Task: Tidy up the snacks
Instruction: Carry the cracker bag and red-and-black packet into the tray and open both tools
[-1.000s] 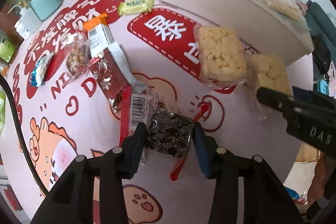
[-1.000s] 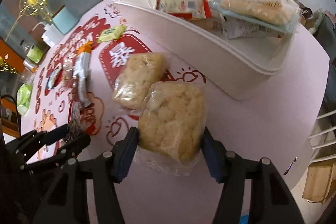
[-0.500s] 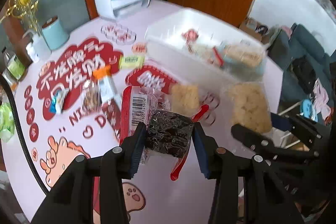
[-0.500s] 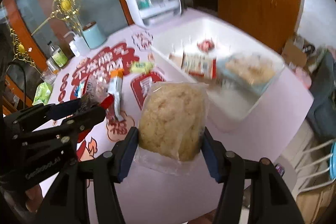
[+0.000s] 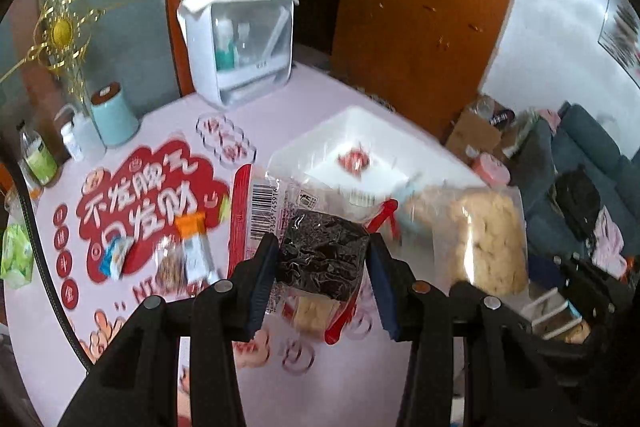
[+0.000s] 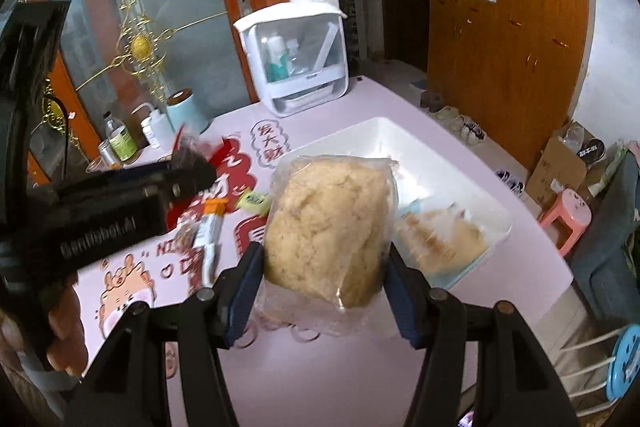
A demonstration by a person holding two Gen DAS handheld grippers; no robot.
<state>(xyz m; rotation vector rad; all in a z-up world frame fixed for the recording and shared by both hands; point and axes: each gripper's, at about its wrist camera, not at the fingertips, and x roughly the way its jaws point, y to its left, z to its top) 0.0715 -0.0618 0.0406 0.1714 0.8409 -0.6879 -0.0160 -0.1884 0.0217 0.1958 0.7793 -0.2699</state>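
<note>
My left gripper (image 5: pixel 323 267) is shut on a dark snack in a clear, red-edged wrapper (image 5: pixel 322 257), held high over the pink table (image 5: pixel 340 387). My right gripper (image 6: pixel 325 267) is shut on a pale yellow puffed cake in a clear bag (image 6: pixel 328 227), also lifted well off the table. That bag shows at the right of the left wrist view too, as the cake bag (image 5: pixel 486 235). Behind both stands the white bin (image 6: pixel 380 131) with snacks inside. The left gripper's body (image 6: pixel 104 203) crosses the left of the right wrist view.
Loose snacks stay on the table: an orange-topped bar (image 5: pixel 194 247), a blue-white packet (image 5: pixel 114 259), a green-yellow packet (image 6: pixel 252 201). A white storage box (image 5: pixel 240 47), a teal canister (image 5: pixel 114 115) and bottles (image 5: pixel 38 159) stand at the back. A pink stool (image 6: pixel 566 219) is beside the table.
Both grippers have risen well above the table with their snacks still gripped. The views now take in the room beyond the table, and the bin looks smaller and farther below.
</note>
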